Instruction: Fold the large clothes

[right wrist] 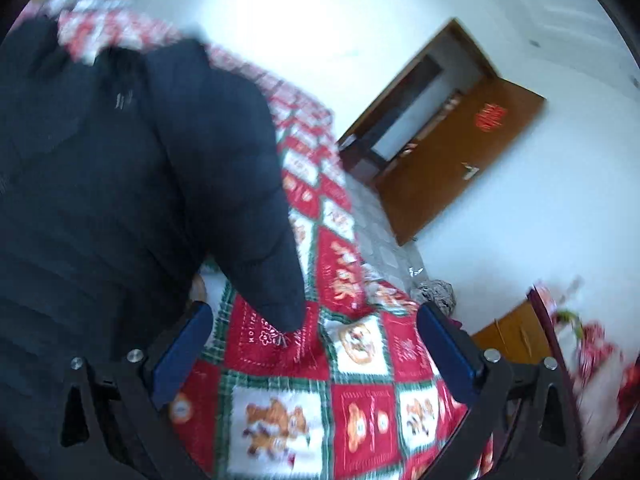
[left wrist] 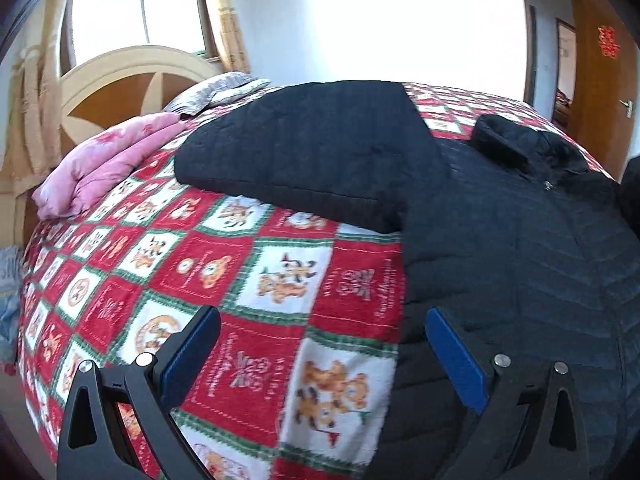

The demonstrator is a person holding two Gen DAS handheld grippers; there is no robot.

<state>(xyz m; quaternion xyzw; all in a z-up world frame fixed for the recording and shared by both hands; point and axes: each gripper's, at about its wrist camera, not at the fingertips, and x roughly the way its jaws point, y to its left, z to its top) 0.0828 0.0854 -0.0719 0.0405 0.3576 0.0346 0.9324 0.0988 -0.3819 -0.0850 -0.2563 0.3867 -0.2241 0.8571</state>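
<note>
On a bed covered with a red, white and green teddy-bear quilt (left wrist: 256, 264), a dark quilted jacket (left wrist: 520, 240) lies spread flat, its front up and its collar (left wrist: 516, 144) toward the far edge, a layout that leaves the whole garment open to folding. One sleeve (left wrist: 304, 160) stretches straight out to the side across the quilt, well apart from the body panel, so it can probably be taken by the cuff and swung inward. The left gripper (left wrist: 322, 340) hangs over the quilt at the jacket's near side edge, its jaws spread wide and holding nothing; one blue pad (left wrist: 456, 360) sits over the dark fabric and the other over the bare quilt, which suggests it is straddling the side edge ready to pinch it. From the right wrist view, the right gripper (right wrist: 314, 336) is likewise wide open and empty, poised over the quilt just short of the tip of the other sleeve (right wrist: 256, 216), which angles down and outward from the shoulder; that cuff looks like its likely target. Folding appears not yet begun, since both sleeves lie unfolded. A folded pink blanket (left wrist: 96, 168) rests near the wooden headboard (left wrist: 132, 92), clear of the work, and an open brown door (right wrist: 460, 164) stands beyond the bed. The right view is motion-blurred, so finer detail there cannot be told.
</note>
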